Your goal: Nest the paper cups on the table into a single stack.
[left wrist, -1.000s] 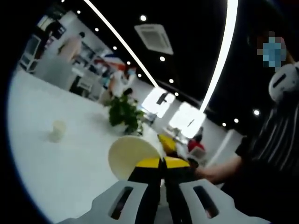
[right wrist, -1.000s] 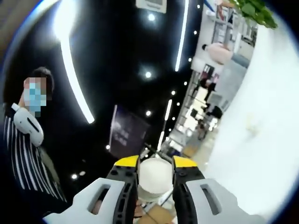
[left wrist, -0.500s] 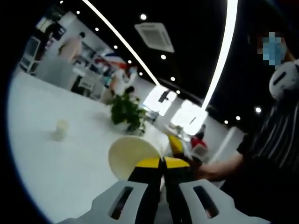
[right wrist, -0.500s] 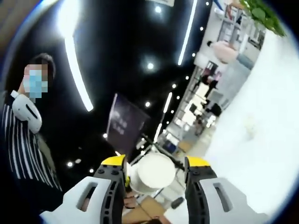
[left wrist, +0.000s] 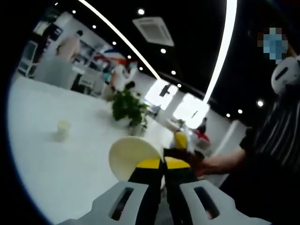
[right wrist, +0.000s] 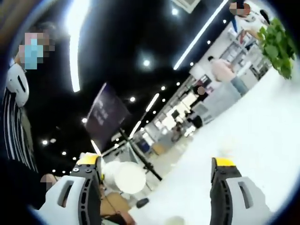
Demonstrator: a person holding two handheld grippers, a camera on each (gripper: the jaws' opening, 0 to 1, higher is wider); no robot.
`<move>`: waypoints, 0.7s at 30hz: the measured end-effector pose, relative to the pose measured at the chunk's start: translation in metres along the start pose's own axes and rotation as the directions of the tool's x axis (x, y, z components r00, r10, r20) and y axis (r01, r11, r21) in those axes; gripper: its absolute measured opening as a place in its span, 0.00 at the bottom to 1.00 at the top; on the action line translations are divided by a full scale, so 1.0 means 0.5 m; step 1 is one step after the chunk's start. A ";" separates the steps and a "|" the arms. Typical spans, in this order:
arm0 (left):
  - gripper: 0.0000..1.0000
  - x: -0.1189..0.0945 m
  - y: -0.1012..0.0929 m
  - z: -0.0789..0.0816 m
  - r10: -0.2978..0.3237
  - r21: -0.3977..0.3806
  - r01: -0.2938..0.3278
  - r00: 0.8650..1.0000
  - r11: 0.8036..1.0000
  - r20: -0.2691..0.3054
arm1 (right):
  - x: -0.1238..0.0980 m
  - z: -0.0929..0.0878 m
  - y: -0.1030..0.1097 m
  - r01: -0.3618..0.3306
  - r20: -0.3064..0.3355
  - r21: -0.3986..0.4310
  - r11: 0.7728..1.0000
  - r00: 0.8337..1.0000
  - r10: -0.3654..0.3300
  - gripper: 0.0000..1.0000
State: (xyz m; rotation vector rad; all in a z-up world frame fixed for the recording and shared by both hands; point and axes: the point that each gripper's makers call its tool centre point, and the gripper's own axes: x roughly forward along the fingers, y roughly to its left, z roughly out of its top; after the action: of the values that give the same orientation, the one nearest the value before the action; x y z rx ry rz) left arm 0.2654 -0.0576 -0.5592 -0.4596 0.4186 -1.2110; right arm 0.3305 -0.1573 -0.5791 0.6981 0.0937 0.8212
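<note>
The left gripper point(left wrist: 163, 164) clamps the near rim of a paper cup point(left wrist: 132, 155) above the white table point(left wrist: 56, 164), a second cup point(left wrist: 61, 130) standing far left, while the right gripper point(right wrist: 157, 166) gapes beside another cup point(right wrist: 124, 177).

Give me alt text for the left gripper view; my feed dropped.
The left tool is shut on the rim of a paper cup, lifted above a white table. A second paper cup stands on the table farther off, with a green plant beyond it and a person's hand at right.
</note>
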 end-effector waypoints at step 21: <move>0.00 -0.012 0.044 -0.038 0.161 0.284 -0.066 0.931 0.957 -0.327 | -0.032 0.027 -0.018 0.051 -0.085 -0.301 0.952 0.993 -0.080 0.99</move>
State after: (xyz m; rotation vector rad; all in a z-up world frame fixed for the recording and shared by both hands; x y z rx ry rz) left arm 0.2706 -0.0477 -0.5869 0.0177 0.5654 -1.2153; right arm 0.3298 -0.1798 -0.5771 0.3678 0.0768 0.7839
